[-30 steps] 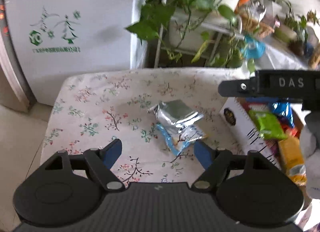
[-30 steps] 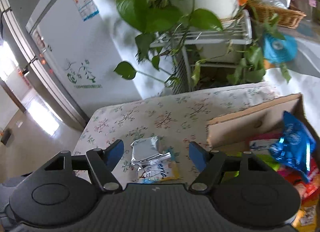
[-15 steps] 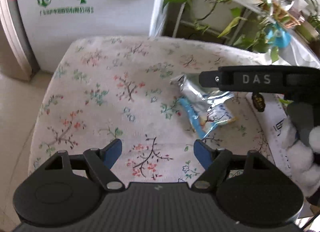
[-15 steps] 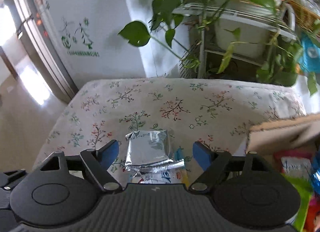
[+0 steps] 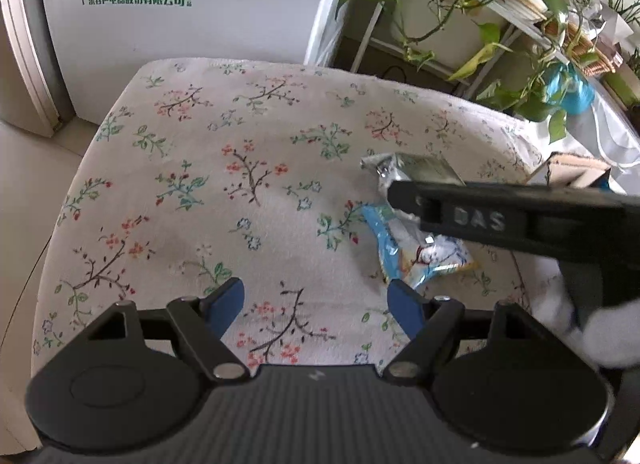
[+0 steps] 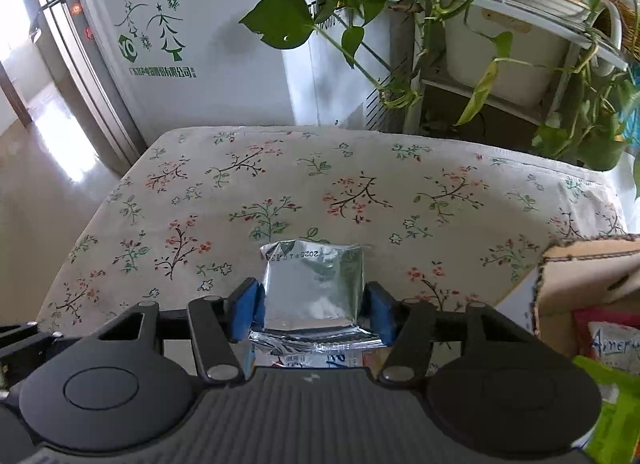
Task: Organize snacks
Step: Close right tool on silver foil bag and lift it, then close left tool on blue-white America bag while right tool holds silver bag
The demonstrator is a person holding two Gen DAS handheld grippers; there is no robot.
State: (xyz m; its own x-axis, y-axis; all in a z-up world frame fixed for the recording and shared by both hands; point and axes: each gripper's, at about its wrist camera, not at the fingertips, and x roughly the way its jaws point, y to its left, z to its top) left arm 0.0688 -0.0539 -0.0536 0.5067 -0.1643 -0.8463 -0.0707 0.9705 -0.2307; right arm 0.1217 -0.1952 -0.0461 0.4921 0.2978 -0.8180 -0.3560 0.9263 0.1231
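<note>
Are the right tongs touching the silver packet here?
Touching. In the right wrist view, both blue pads of the right tongs press the sides of the silver packet, having just closed on it.

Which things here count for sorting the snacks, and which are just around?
In play:
- silver foil packet, between the right claw pads, which have just been closing
- blue snack packet
- cardboard box of snacks
- left claw, open

Just around:
- floral tablecloth
- potted plants
- white fridge

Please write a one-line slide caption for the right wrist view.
Right hand-held gripper closing on a silver foil snack packet on the floral tablecloth.
</note>
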